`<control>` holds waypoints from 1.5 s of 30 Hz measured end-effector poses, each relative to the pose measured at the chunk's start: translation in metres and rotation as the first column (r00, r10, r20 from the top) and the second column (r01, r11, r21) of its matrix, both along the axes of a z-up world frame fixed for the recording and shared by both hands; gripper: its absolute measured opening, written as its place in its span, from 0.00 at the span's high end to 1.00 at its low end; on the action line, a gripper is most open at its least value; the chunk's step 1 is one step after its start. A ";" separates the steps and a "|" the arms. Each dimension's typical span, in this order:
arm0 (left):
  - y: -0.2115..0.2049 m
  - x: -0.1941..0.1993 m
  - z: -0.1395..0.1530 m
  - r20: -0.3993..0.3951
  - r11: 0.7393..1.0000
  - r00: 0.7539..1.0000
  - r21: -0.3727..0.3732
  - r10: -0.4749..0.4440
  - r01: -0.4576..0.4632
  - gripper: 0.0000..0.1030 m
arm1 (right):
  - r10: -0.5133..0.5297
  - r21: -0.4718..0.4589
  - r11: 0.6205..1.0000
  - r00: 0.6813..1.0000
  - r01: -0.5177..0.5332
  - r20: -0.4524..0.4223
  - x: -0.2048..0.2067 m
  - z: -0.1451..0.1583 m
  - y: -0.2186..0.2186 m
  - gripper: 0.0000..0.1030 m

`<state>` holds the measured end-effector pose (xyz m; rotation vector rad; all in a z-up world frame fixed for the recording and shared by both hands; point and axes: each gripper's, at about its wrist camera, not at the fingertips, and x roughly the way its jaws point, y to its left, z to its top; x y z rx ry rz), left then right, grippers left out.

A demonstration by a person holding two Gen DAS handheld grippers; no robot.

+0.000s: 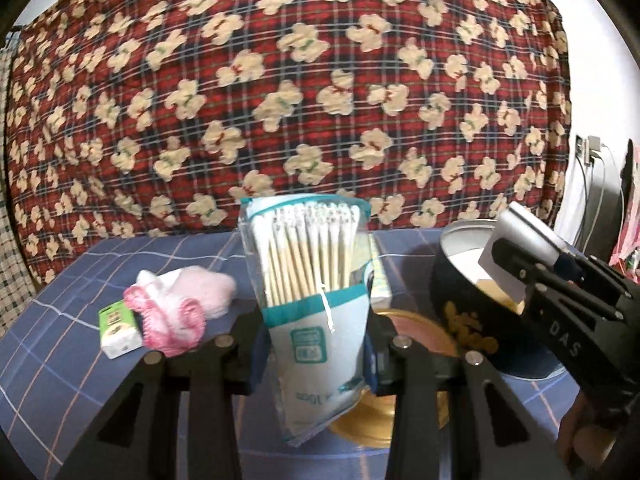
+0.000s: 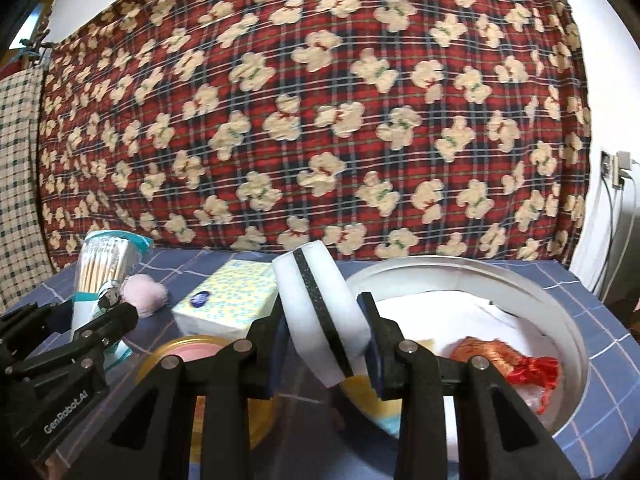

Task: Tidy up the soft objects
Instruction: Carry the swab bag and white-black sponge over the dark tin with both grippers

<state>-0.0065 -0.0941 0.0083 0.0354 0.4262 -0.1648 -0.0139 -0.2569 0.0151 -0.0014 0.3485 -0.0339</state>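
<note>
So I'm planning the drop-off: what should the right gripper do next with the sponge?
Probably carry it forward over the round tin and open: the right gripper is shut on the white sponge, close beside the tin's open mouth.

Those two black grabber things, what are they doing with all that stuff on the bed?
A person is tidying soft things into a round tin. The left gripper is shut on a bag of cotton swabs, held upright above the blue checked sheet. The right gripper is shut on a white sponge with a dark stripe, at the tin's rim. An orange pouch already lies inside. A pink sock, a green packet and a tissue pack wait on the sheet.
</note>
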 end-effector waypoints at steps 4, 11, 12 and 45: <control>-0.018 0.001 0.002 0.004 1.000 1.000 -0.001 -0.031 0.031 0.64 | -0.042 0.006 0.999 0.999 0.042 0.008 -0.002 0.002 -0.021 0.65; -0.057 -0.001 0.006 0.022 0.995 0.995 0.009 -0.096 0.095 0.64 | -0.122 0.018 0.992 0.992 0.122 0.010 -0.005 0.004 -0.062 0.65; -0.062 -0.001 0.006 0.025 0.995 0.994 0.011 -0.103 0.103 0.64 | -0.130 0.021 0.991 0.992 0.130 0.008 -0.005 0.004 -0.067 0.65; -0.199 0.012 0.003 0.013 0.954 0.954 0.028 -0.299 0.299 0.64 | -0.337 0.007 0.941 0.940 0.338 -0.053 -0.001 -0.001 -0.185 0.65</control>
